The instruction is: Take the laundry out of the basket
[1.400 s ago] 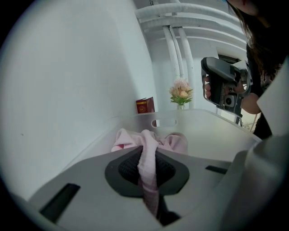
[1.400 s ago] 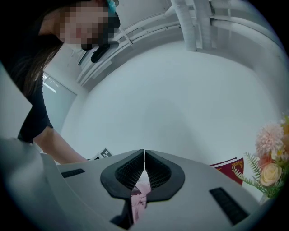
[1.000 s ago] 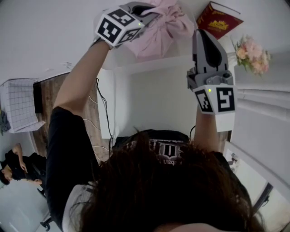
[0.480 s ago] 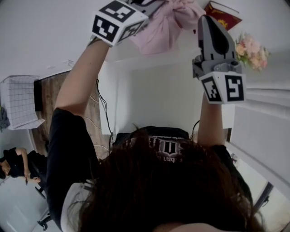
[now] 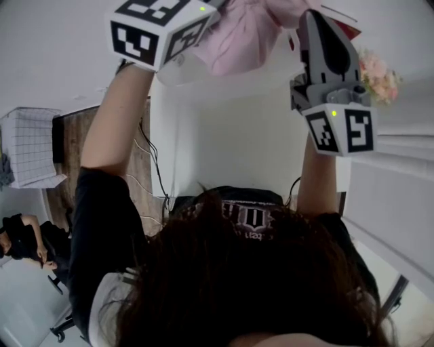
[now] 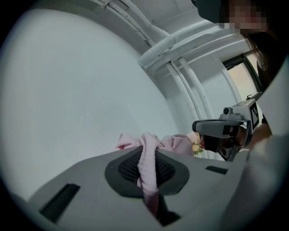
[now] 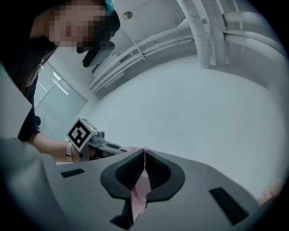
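Pink flowers (image 5: 381, 76) are showing near the far right corner of a white table (image 5: 230, 149). Thin cables (image 5: 150, 169) are trailing down over a wooden floor (image 5: 68, 169) beside the table. A white grid-patterned thing (image 5: 27, 152) is standing at left, with a person in black (image 5: 24, 240) showing below it. White pipes (image 6: 180, 45) are running overhead.

Both arms up. Left gripper (image 5: 207, 10) at top edge, its marker cube facing the camera. Pink garment (image 5: 241, 41) bunched between it and right gripper (image 5: 317, 27), whose tip meets the cloth. Garment hangs above white table (image 5: 230, 149). Pink flowers (image 5: 376, 71) just right of right gripper, corner of red book (image 5: 350, 30) beside them. Dark hair (image 5: 237, 284) fills lower frame. Wooden floor (image 5: 68, 146) at left.
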{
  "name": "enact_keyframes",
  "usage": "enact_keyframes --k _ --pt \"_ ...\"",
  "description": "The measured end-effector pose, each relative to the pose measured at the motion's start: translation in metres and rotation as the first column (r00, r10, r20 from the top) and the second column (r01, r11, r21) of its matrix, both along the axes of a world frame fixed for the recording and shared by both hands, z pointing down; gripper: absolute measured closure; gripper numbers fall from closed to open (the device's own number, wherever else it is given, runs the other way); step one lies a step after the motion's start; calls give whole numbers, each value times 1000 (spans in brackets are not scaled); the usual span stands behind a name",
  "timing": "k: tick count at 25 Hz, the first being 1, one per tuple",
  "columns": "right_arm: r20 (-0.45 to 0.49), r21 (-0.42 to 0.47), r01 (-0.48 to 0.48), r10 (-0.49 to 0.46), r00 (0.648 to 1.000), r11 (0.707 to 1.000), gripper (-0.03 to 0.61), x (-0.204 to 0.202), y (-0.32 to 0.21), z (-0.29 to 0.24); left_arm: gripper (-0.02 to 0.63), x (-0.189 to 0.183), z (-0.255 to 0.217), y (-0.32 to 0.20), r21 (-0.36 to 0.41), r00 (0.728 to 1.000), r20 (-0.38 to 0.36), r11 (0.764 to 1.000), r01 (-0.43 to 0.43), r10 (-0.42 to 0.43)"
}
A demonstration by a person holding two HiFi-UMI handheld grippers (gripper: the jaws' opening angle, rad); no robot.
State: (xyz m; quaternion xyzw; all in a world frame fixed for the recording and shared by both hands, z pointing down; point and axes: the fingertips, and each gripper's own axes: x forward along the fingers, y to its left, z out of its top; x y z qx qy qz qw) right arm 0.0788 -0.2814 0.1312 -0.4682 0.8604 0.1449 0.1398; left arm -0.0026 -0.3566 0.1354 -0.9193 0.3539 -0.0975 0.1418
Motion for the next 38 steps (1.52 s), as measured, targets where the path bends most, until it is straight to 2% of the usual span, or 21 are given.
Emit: enact_keyframes --k 5,11,18,21,33,38 --pt "10 16 28 -29 1000 999 551 -10 7 -13 601 -12 -11 20 9 998 -13 998 55 -55" --pt "10 36 60 -61 998 998 551 -26 17 -30 601 -28 -33 49 30 989 -81 992 123 -120" --pt "14 52 108 -109 994 993 551 -44 37 -37 601 -46 -48 84 91 979 -112 979 184 -173" --pt "12 49 127 -128 992 991 551 -49 46 -37 601 -52 -44 100 108 973 -115 971 212 -200" --pt "11 -2 181 -181 983 983 551 -76 89 -17 601 -78 -17 163 92 952 -122 951 294 -282" --pt "16 -38 192 -192 981 981 551 -84 99 -1 601 -88 6 178 62 935 -129 939 339 -329"
